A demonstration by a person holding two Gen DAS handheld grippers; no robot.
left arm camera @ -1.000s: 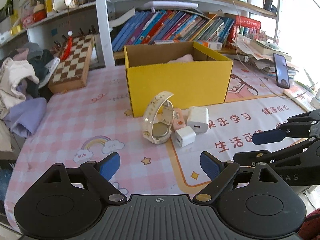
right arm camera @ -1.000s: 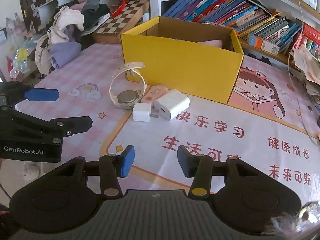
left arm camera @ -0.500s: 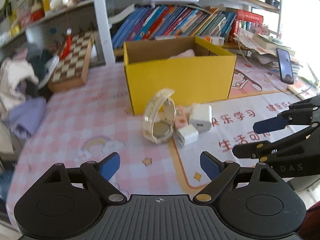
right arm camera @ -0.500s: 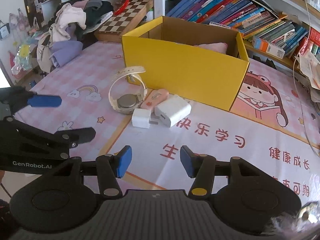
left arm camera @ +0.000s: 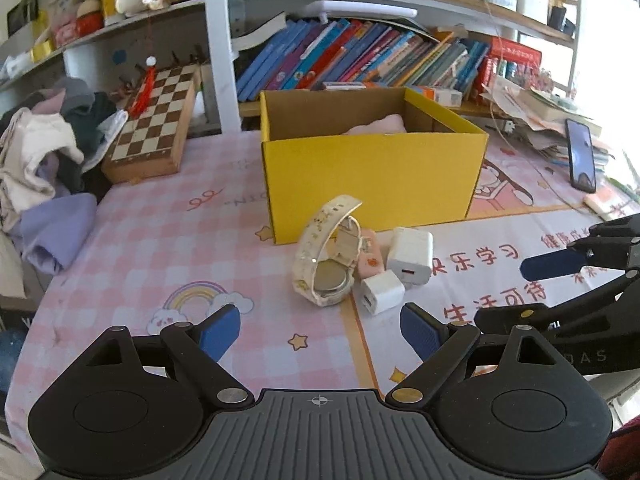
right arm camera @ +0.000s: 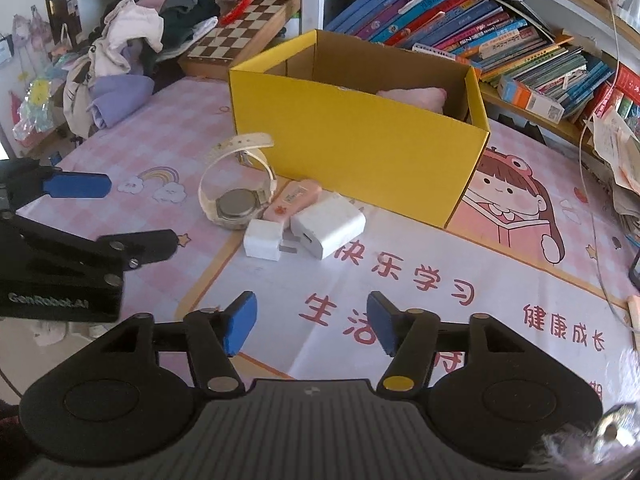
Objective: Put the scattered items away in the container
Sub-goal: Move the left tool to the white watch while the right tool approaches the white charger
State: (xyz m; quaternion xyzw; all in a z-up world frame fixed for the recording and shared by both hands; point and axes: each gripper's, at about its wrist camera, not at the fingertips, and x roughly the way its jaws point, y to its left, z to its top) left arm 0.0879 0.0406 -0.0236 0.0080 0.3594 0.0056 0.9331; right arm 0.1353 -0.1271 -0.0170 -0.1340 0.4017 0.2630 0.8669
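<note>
A yellow cardboard box [left arm camera: 372, 176] [right arm camera: 352, 144] stands open on the table with a pink soft thing [left arm camera: 380, 125] [right arm camera: 414, 96] inside. In front of it lie a cream wristwatch [left arm camera: 326, 256] [right arm camera: 236, 188], a pink flat item [left arm camera: 368, 258] [right arm camera: 294, 198], a large white charger [left arm camera: 410, 256] [right arm camera: 328, 226] and a small white charger [left arm camera: 380, 292] [right arm camera: 262, 240]. My left gripper [left arm camera: 320, 330] is open just short of the watch, with nothing between its fingers. My right gripper [right arm camera: 310, 322] hovers short of the chargers; its jaws are opening and hold nothing.
A chessboard [left arm camera: 154, 120] and a pile of clothes [left arm camera: 36, 160] lie at the back left. Books [left arm camera: 360, 56] fill the shelf behind the box. A phone [left arm camera: 580, 156] and papers sit at the right. The table carries a pink checked cloth [left arm camera: 160, 240].
The right gripper's blue pads have spread wider apart. Both views have shifted only slightly; the items on the table have not moved.
</note>
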